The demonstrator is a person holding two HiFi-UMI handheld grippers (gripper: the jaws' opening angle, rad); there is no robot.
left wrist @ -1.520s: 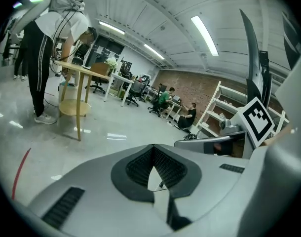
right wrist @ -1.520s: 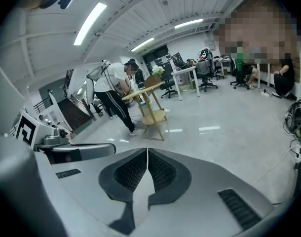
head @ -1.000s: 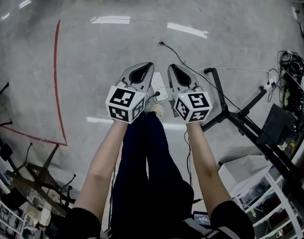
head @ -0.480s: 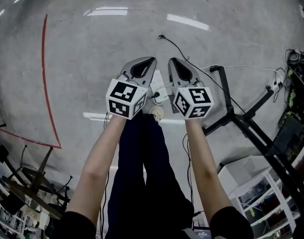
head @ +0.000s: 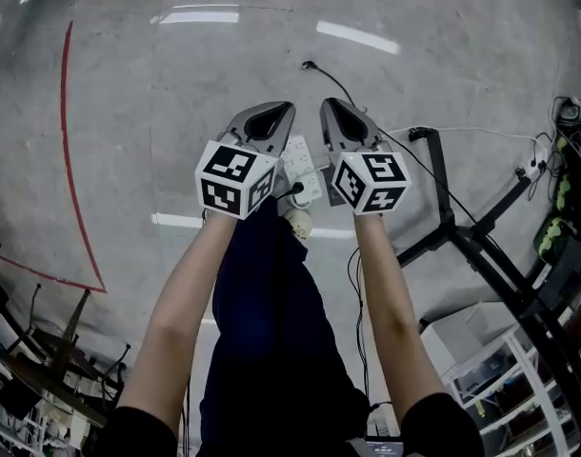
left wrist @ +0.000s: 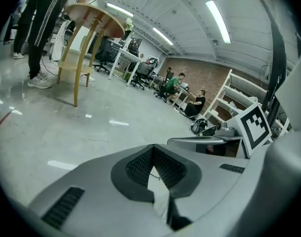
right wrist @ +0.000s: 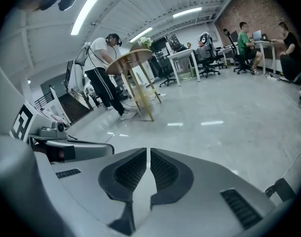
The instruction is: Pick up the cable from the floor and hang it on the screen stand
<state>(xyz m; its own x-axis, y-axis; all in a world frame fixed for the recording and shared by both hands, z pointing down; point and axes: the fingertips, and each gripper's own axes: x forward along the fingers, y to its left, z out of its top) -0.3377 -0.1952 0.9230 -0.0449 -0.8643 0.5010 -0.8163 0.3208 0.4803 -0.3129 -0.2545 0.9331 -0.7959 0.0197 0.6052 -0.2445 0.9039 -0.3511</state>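
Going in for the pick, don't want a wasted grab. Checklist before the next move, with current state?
1. Cable found: ok. The black cable lies on the floor just ahead of both grippers.
2. left gripper empty: ok. Jaws together, nothing between them.
3. right gripper empty: ok. Jaws together, nothing between them.
4. Jaws opened for the grab: not ok. Both are shut.
5. screen stand located: ok. Its black base sits on the floor to the right.
6. Hanging spot on the stand: cannot tell. The head view shows only its base legs clearly.
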